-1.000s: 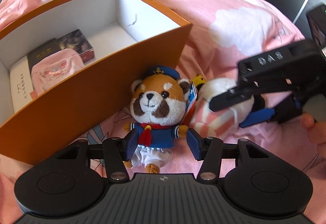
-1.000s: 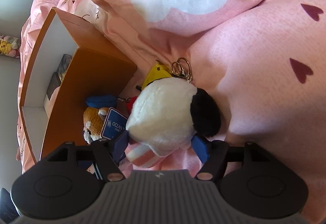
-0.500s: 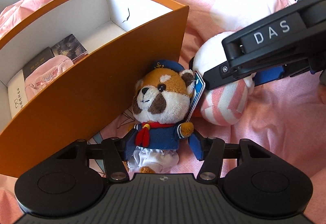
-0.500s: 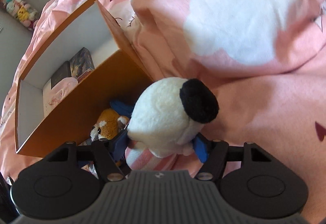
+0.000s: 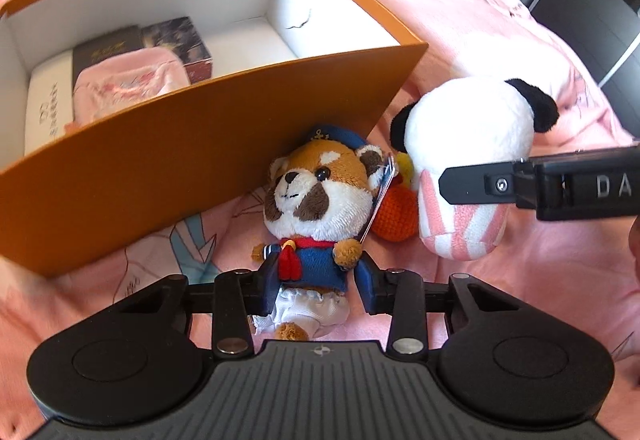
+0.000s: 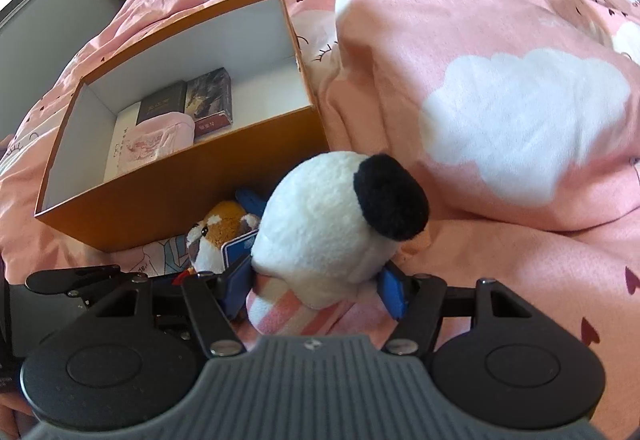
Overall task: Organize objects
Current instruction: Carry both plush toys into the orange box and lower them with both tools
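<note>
Item 1, sailor plush (image 5: 316,208): red-panda toy in a blue cap and tunic, lying on the pink bedspread (image 5: 460,16) just outside the near wall of the orange box (image 5: 200,144). The left gripper (image 5: 318,286) has just been narrowing; a second ago its blue pads stood clear on either side of the toy, and now they sit against the blue tunic, pinching the body at the waist. The toy has not left the cover.

Item 2, panda plush (image 6: 332,224): white head, black ears, pink-striped body. A second ago it lay on the cover beside a yellow charm and key ring; now it is clear of the bedding, raised and turned more upright, clamped at the striped body by the right gripper (image 6: 316,290). It hangs beside the box's near corner, not over the opening.

Item 3, orange crocheted piece (image 5: 394,216): left on the cover between the 2 toys.

Box contents: 2 dark cartons (image 6: 188,102), a white carton, a pink pouch (image 6: 156,138); the right half of the floor is bare.

Reading: both toys look secured, 1 lifted and 1 about to be, with the box the likely destination.

Pose: both tools tilt steeply downward; the right has rolled markedly, and in the left view its finger lies level across the panda.
</note>
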Demonstrator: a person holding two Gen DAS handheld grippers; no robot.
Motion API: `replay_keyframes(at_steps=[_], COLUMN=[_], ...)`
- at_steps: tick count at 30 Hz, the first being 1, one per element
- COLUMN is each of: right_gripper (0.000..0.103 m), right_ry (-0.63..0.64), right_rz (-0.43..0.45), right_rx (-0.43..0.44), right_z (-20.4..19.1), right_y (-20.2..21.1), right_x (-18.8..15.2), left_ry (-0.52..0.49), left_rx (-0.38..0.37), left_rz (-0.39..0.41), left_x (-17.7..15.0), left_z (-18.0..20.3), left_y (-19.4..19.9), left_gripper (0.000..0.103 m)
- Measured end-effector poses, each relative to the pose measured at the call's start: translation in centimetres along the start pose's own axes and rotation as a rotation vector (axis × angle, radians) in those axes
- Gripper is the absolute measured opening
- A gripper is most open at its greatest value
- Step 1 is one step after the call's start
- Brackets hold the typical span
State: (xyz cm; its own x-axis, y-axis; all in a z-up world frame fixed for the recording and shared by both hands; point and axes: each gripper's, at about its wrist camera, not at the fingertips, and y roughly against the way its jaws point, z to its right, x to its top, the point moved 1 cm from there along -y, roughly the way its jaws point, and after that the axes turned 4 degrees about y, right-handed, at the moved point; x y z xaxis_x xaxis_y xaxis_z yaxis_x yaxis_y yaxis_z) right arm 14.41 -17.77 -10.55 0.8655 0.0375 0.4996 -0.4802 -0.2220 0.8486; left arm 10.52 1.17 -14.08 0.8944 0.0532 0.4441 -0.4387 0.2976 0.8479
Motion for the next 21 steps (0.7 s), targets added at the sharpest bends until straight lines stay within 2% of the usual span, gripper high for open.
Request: replay_keyframes(at_steps=[10,17,21], right_gripper=[0.067,0.067,0.067], right_ry=[0.209,0.306,0.354], right_rz=[0.074,0.108,0.161], right_rx=[0.011,0.082,0.106], right_z=[-1.8,-3.1,-4.2], right_y=[3.1,5.4,7.1], right_x=[0.8,1.1,1.7], left_ry=[0.253,0.359,0.362], left_rx=[-0.12,-0.237,-0.236], left_rz=[0.09,0.208,0.279], left_x=[-0.1,-0.3,0.7], left_z=[-2.5,-2.9,-2.7], left_y=[4.9,8.6,10.3], left_gripper=[0.038,0.038,0.038])
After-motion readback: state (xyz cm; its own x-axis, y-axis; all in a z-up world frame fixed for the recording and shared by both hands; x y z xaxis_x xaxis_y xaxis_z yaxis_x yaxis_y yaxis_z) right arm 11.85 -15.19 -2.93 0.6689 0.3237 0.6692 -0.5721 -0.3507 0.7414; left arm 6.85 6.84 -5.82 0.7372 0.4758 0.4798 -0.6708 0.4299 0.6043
